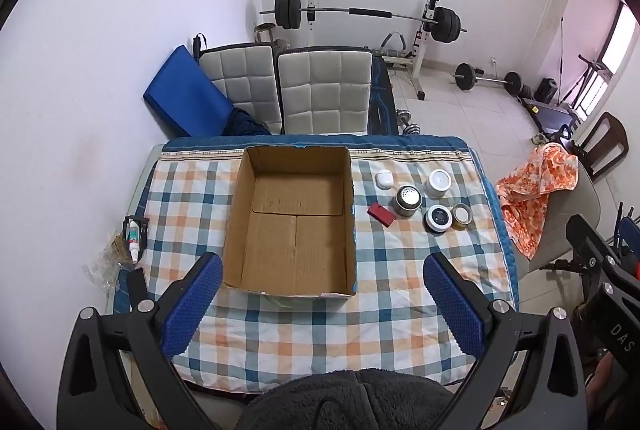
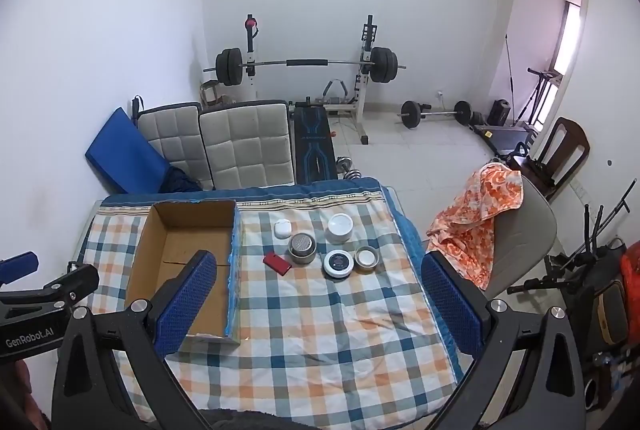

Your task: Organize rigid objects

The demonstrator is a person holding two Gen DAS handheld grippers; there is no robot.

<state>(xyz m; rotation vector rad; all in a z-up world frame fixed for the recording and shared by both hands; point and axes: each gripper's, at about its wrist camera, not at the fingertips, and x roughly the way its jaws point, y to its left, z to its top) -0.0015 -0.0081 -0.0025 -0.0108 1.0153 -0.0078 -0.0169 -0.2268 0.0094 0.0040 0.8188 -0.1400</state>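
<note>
Worktop [image 1: 280, 342]: covered with a checked cloth; it carried the box and a cluster of small items.
Box [image 1: 294, 165]: open cardboard, empty, centre of the left wrist view; probably set there as the place to collect the items.
Items: grouped right of the box, apart from it. White case [image 1: 384, 178] and white jar [image 1: 439, 182] lay farthest back; metal tin [image 1: 406, 200] stood between them, nearer; red case [image 1: 382, 214] lay just left of the tin; black-lidded jar [image 1: 439, 218] and small tin [image 1: 462, 216] sat side by side in front.
Cluster, right wrist view: centre frame, red case [image 2: 277, 263] closest to the box [image 2: 146, 250].
Left gripper [image 1: 322, 306]: jaws released and wide, holding nothing, hovering at the near edge of the box.
Right gripper [image 2: 320, 304]: jaws spread, empty, facing the cluster; likely placed for a first pick.
Tube [image 1: 133, 241]: lay at the left edge, apart from the cluster.
Stage: judged as the start, nothing yet in the box.
</note>
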